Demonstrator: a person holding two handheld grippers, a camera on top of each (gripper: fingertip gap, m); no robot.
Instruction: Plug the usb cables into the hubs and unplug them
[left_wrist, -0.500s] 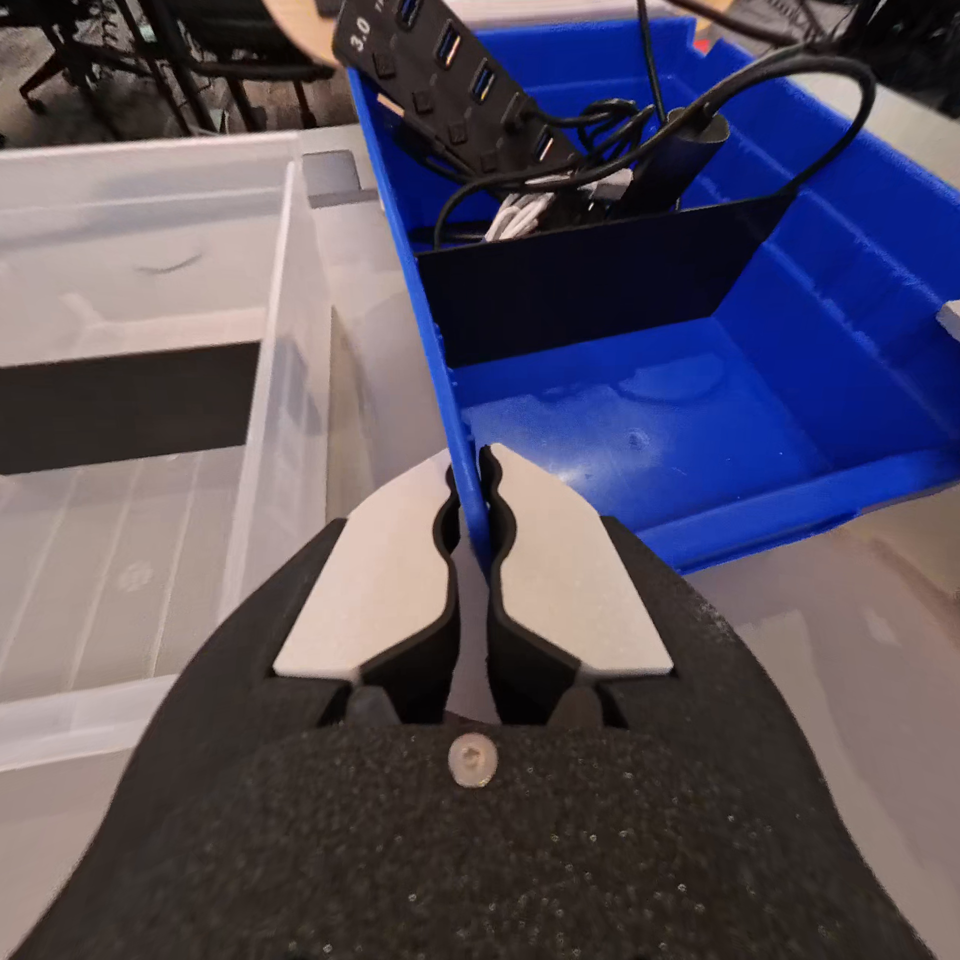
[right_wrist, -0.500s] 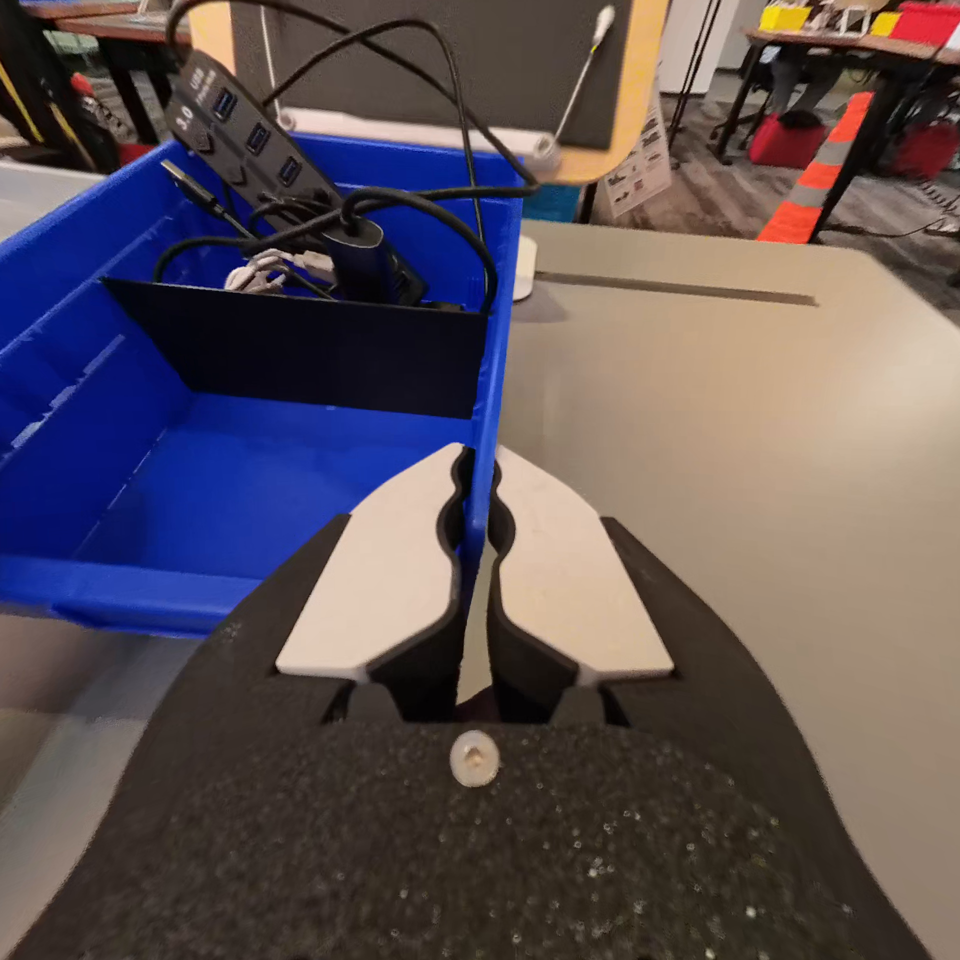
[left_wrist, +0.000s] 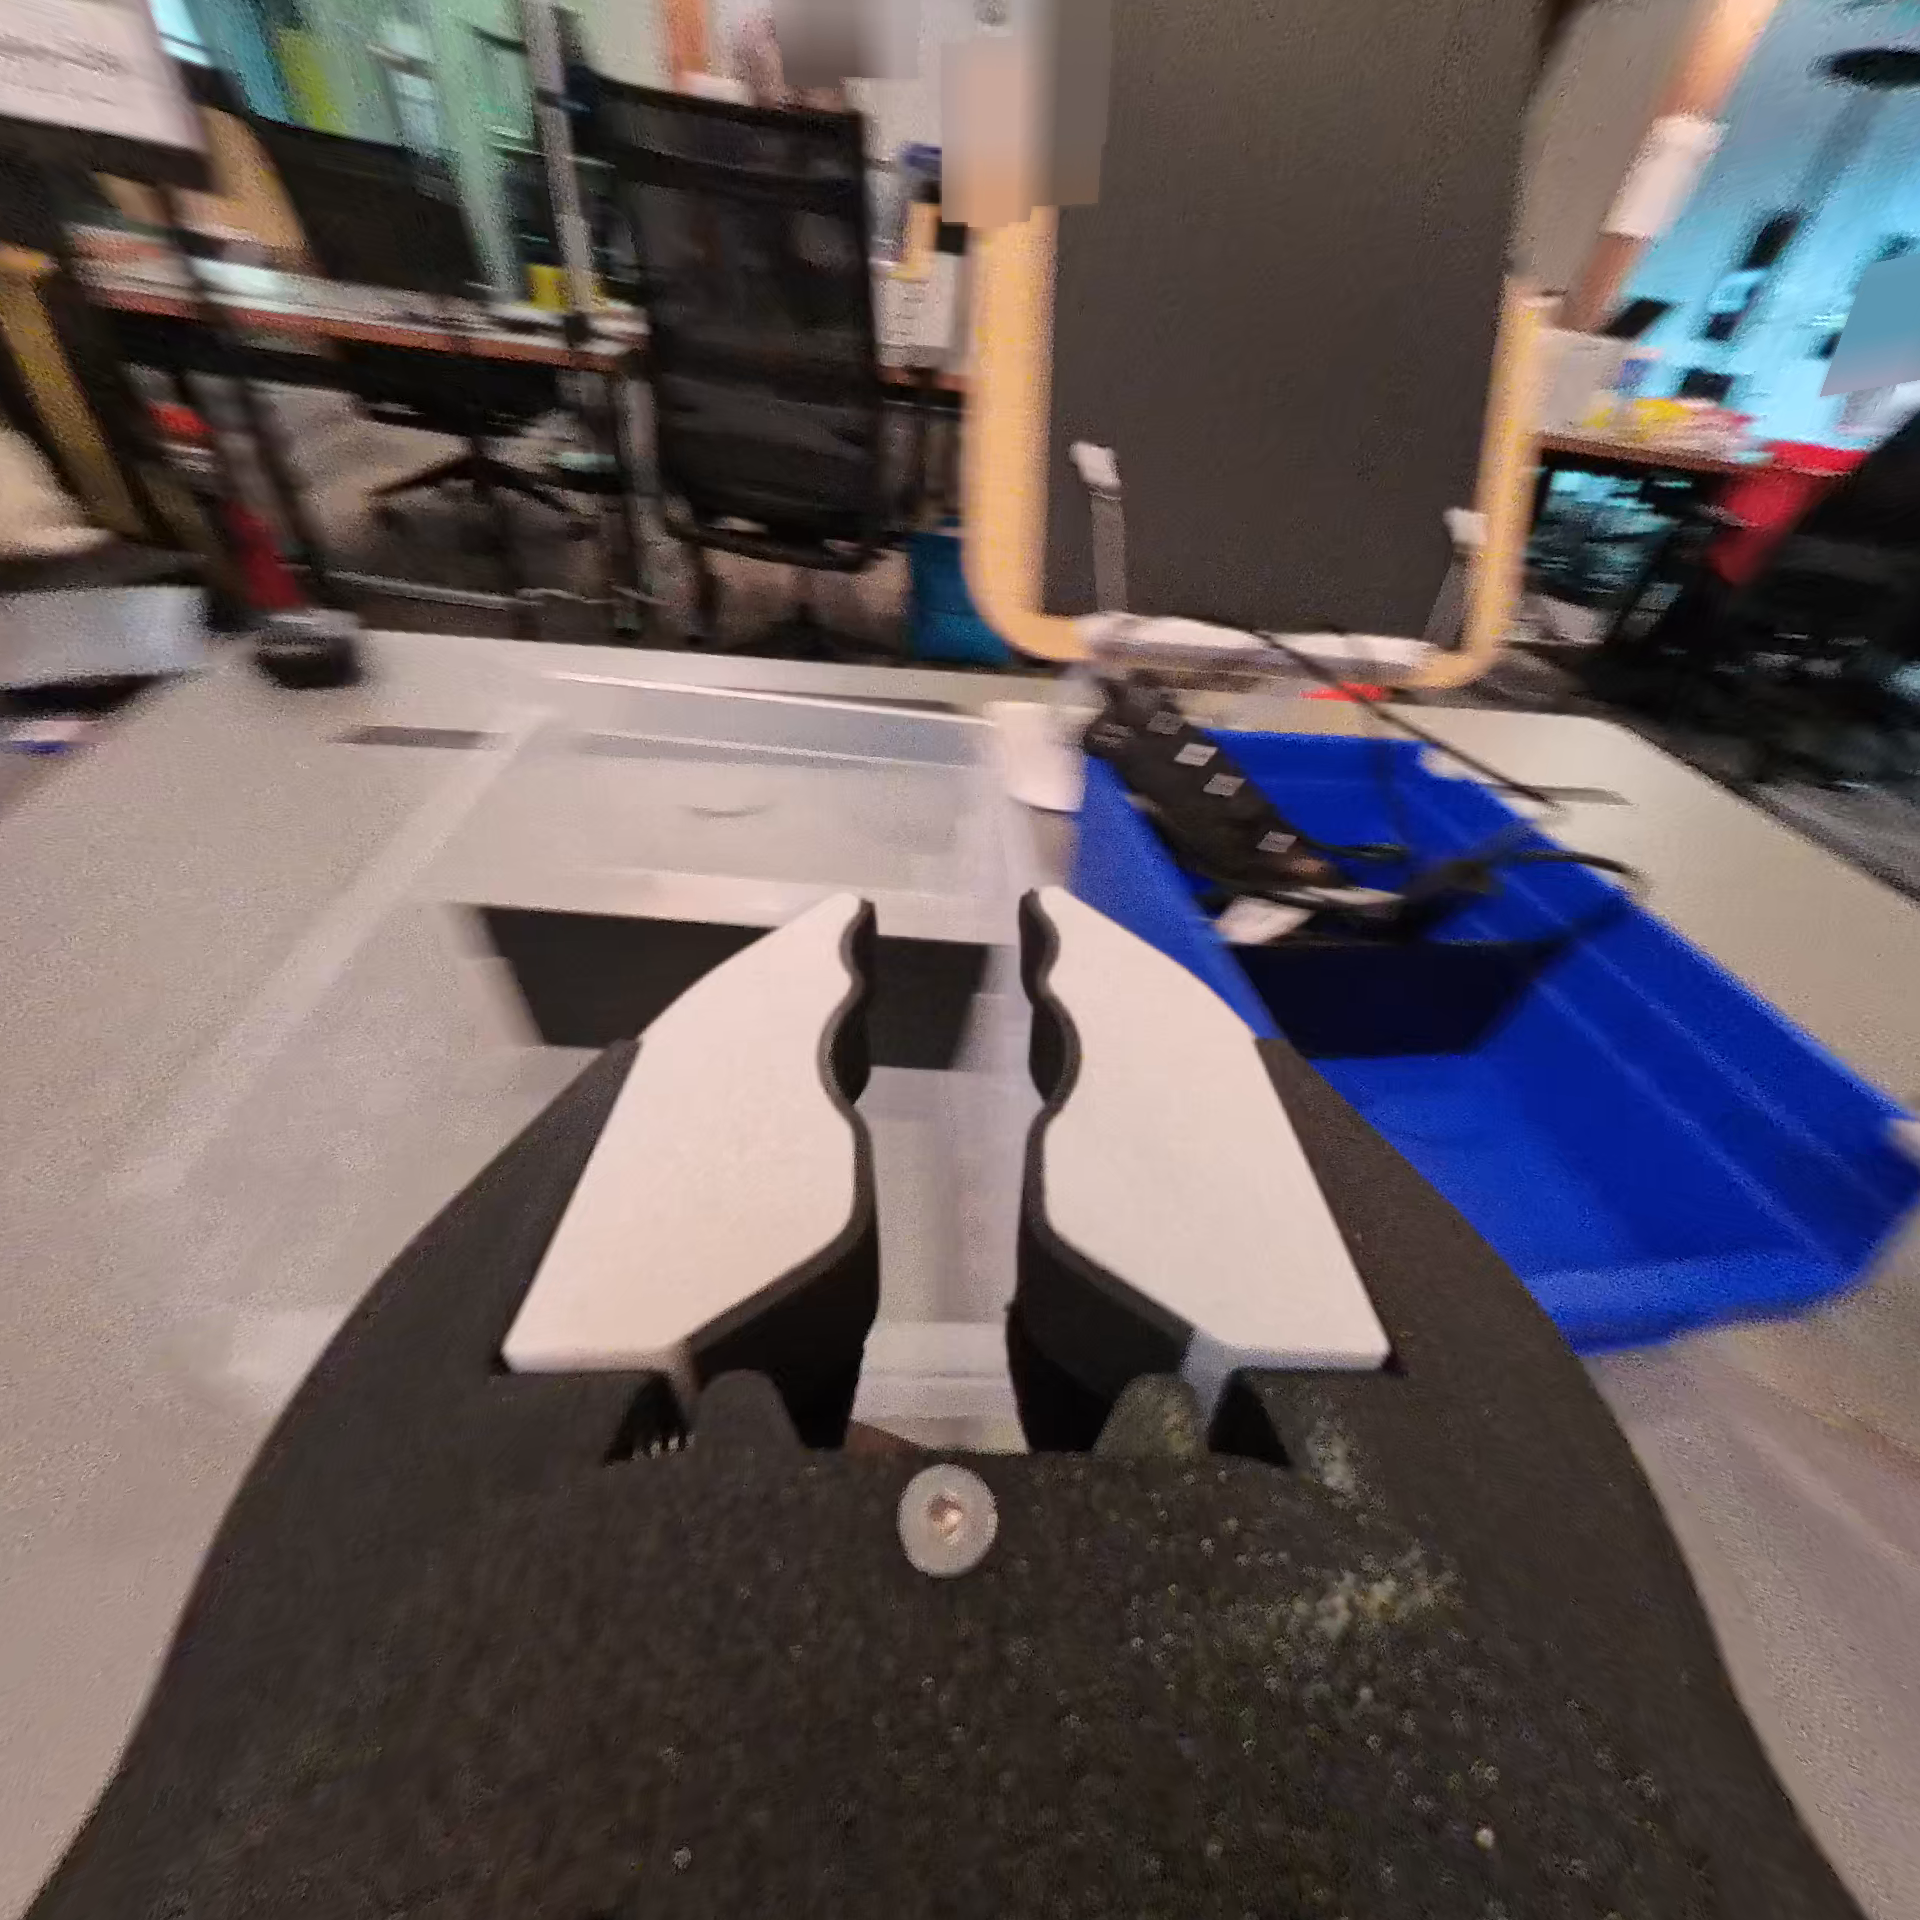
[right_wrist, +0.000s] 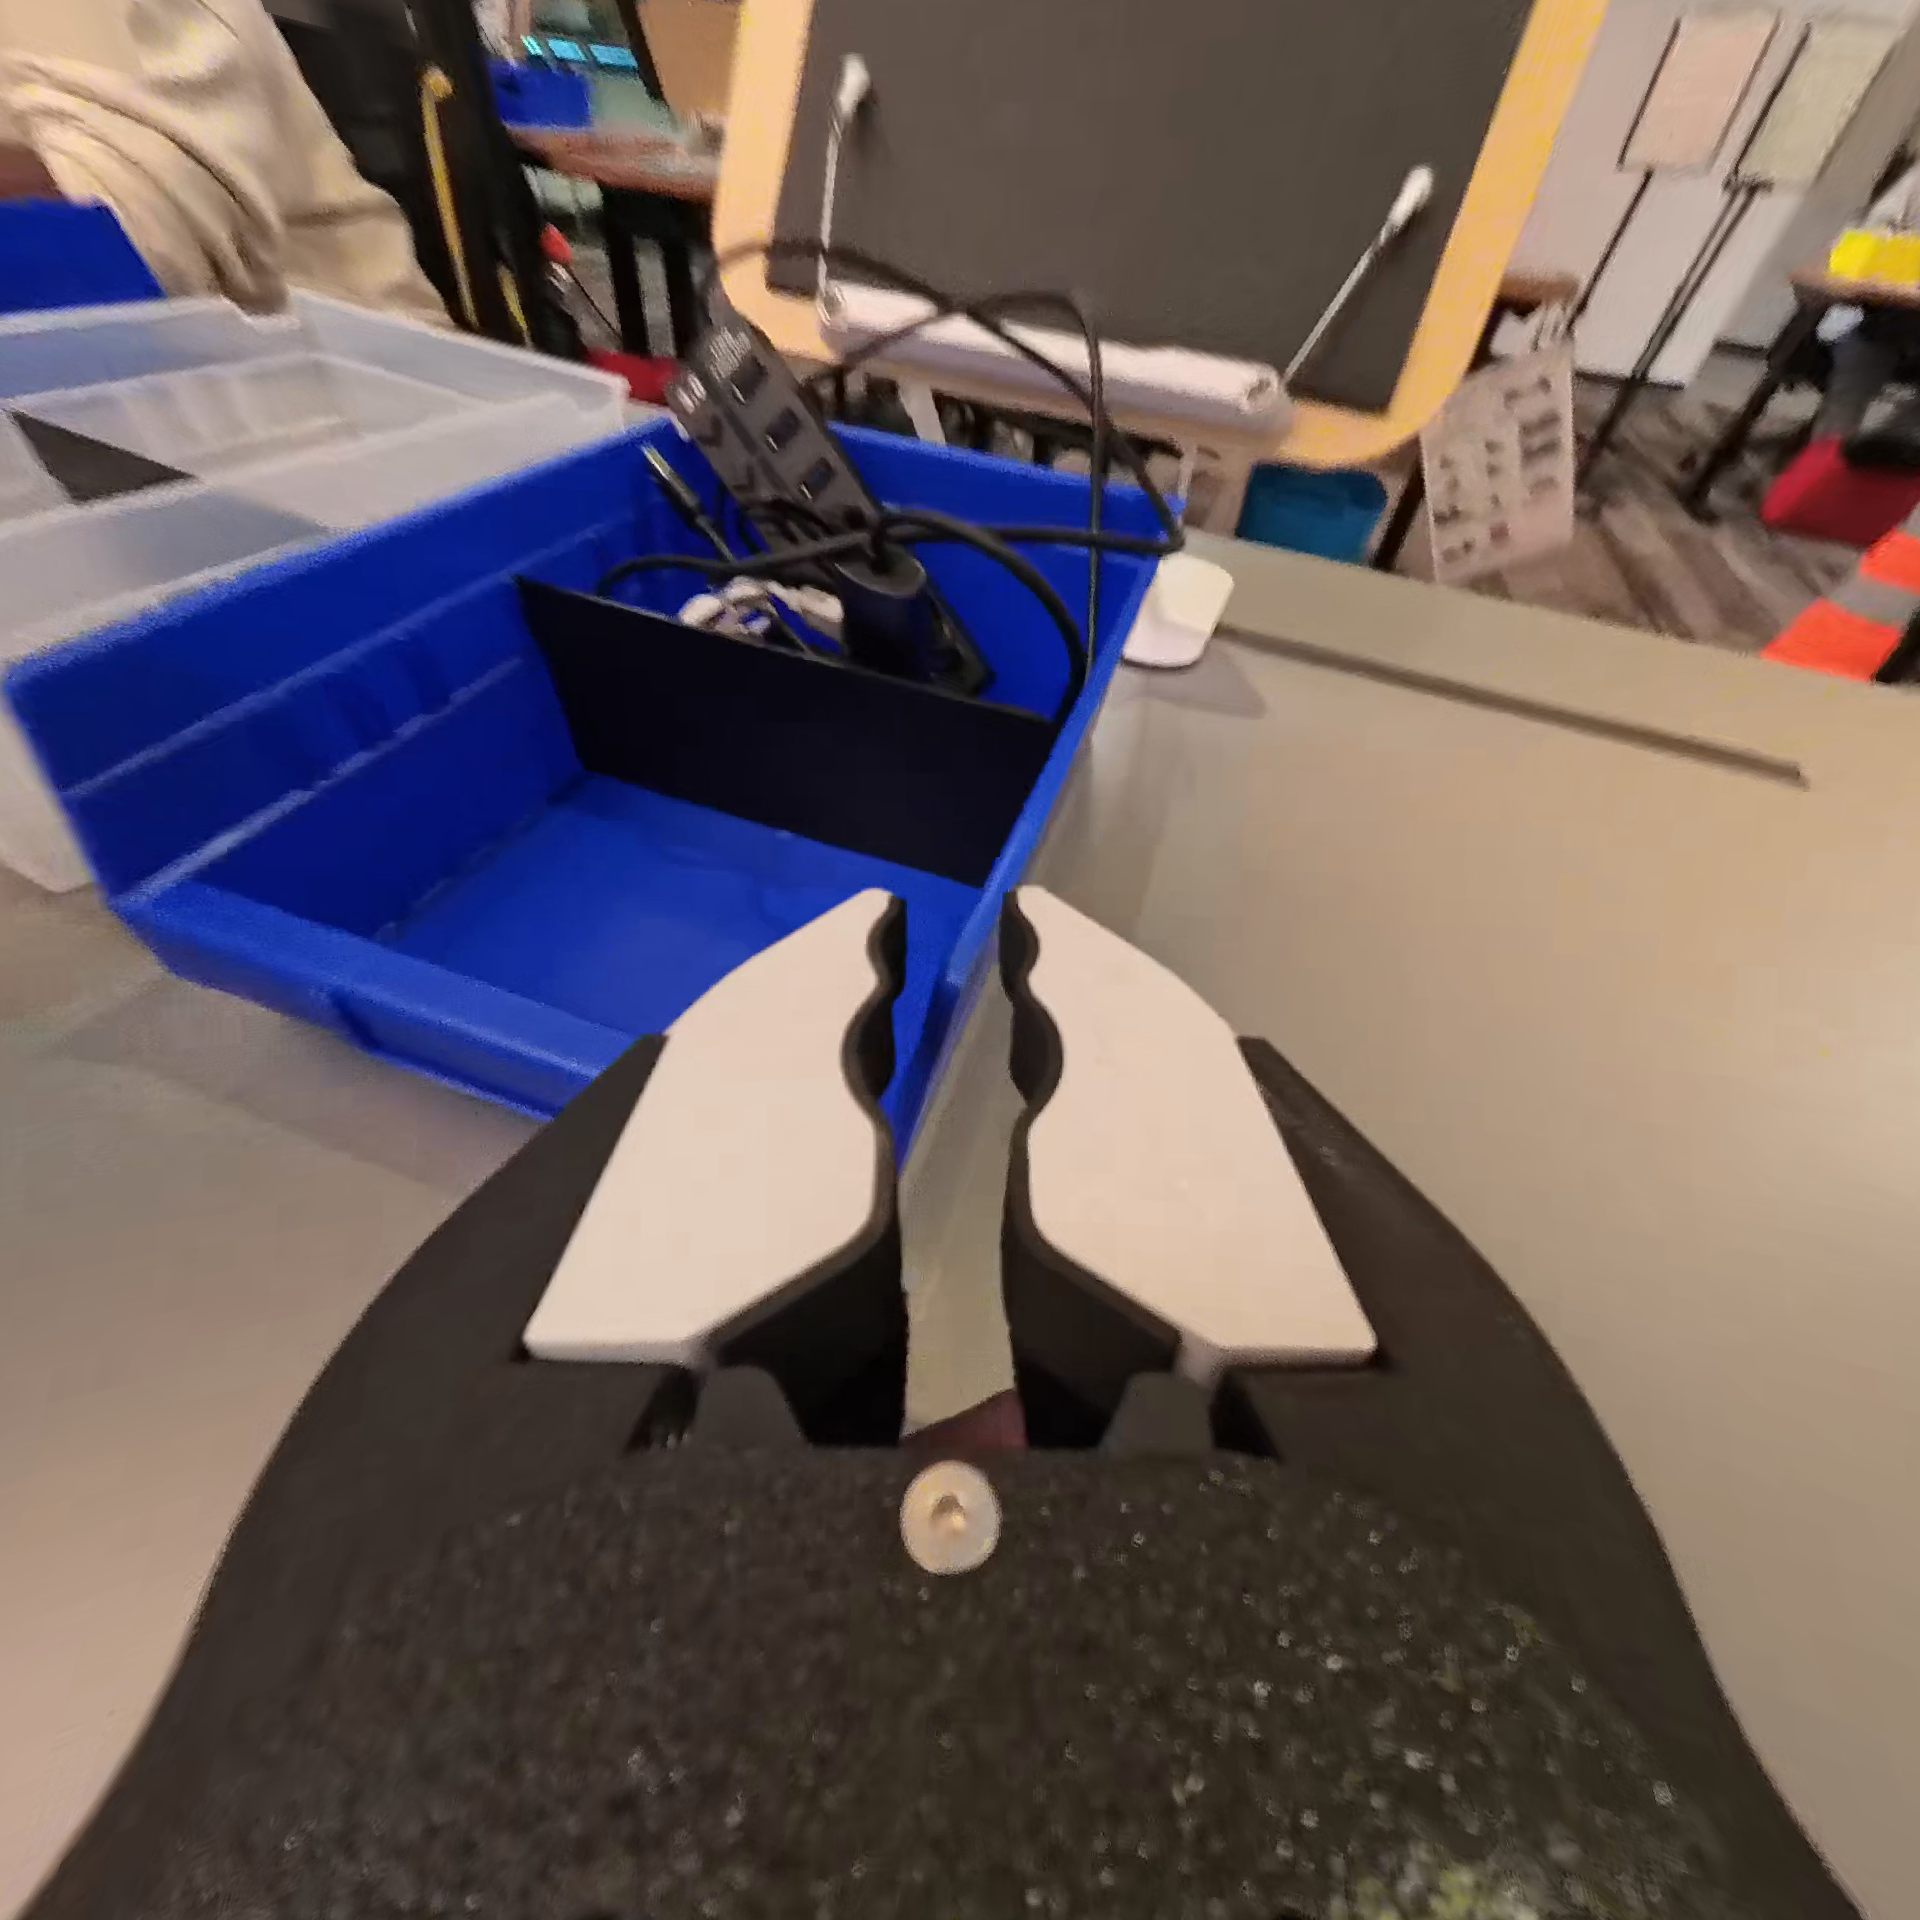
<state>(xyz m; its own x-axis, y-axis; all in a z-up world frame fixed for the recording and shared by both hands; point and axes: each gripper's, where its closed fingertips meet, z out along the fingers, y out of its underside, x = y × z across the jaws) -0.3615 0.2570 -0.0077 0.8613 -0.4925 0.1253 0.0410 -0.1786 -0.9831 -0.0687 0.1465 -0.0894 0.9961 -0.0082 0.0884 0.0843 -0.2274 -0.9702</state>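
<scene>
Although motion blur softens the left wrist view, the left hand-held gripper (left_wrist: 945, 925) is seen with its jaws apart and nothing between them, raised over the grey desk (left_wrist: 260, 1039) and clear of everything. A clear plastic bin (left_wrist: 727, 831) lies ahead of it; the blue bin (left_wrist: 1662, 1122) sits to its right, holding the black USB hub (left_wrist: 1195, 790) and tangled cables behind a dark divider (left_wrist: 1382, 997), presumably so the parts stay corralled in the far compartment.

From the right wrist view, the right hand-held gripper (right_wrist: 951, 925) likewise stands parted and empty, just short of the blue bin's (right_wrist: 312, 727) near right corner. The USB hub (right_wrist: 769, 416) leans upright against the back wall, a second dark hub (right_wrist: 894, 613) beside it, black cables (right_wrist: 1039, 436) looped over both and white cables (right_wrist: 748, 608) beneath. The near compartment holds nothing. Judgement: plugging has not begun; both tools are positioned to reach in.
</scene>
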